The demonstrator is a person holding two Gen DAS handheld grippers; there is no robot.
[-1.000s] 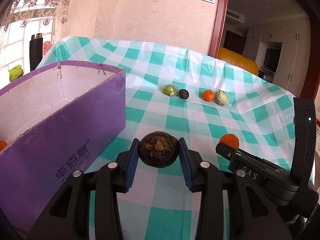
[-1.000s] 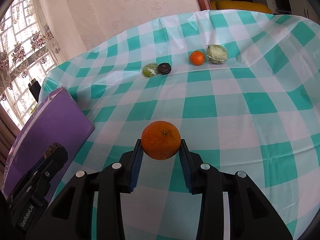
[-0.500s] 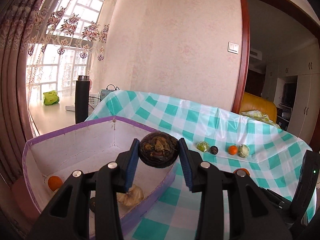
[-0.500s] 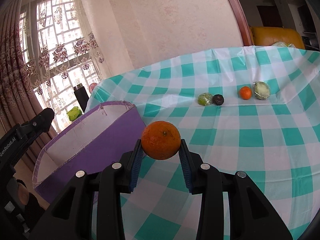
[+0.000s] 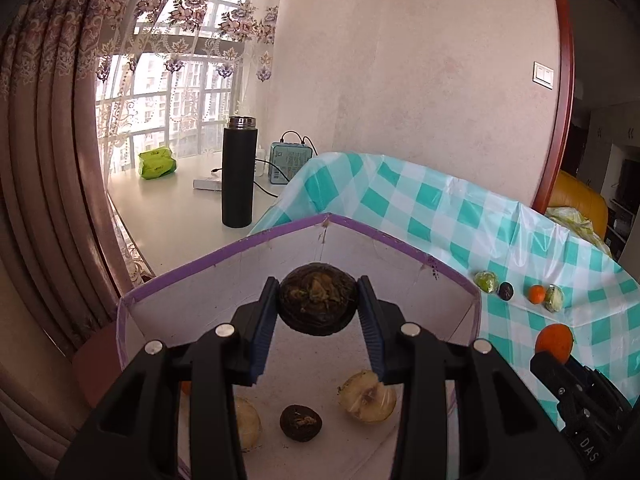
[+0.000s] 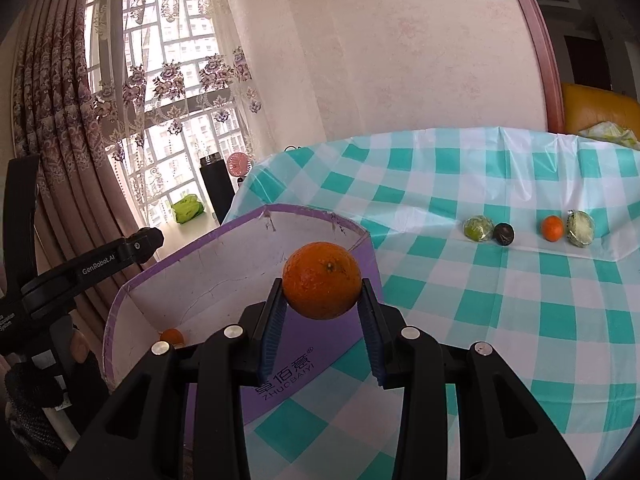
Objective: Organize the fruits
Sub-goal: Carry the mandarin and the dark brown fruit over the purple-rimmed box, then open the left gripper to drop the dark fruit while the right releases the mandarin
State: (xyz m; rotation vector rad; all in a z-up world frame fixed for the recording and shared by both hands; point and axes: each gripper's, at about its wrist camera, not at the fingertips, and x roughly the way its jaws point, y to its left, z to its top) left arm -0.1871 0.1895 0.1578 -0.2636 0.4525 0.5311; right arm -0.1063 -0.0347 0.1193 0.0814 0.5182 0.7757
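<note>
My left gripper (image 5: pixel 318 308) is shut on a dark brown wrinkled fruit (image 5: pixel 318 304) and holds it above the inside of the purple box (image 5: pixel 280 236). On the box floor lie a small dark fruit (image 5: pixel 301 423), two pale fruits (image 5: pixel 368 396) and a partly hidden orange one. My right gripper (image 6: pixel 321 302) is shut on an orange (image 6: pixel 321 282), held above the table beside the box's near wall (image 6: pixel 288 368). On the checked tablecloth (image 6: pixel 480 280) lie a green wrapped fruit (image 6: pixel 478 229), a dark fruit (image 6: pixel 503 234), a small orange (image 6: pixel 552 228) and a pale green wrapped fruit (image 6: pixel 581 228).
A black flask (image 5: pixel 239 172), a blue device with cables (image 5: pixel 290 162) and a green packet (image 5: pixel 157 164) stand on the white sill behind the box. Curtains hang at the left. A yellow sofa (image 6: pixel 600 114) is behind the table.
My left gripper has moved with the dark fruit further over the box, so the box floor shows below it. My right gripper has carried the orange closer to the box.
</note>
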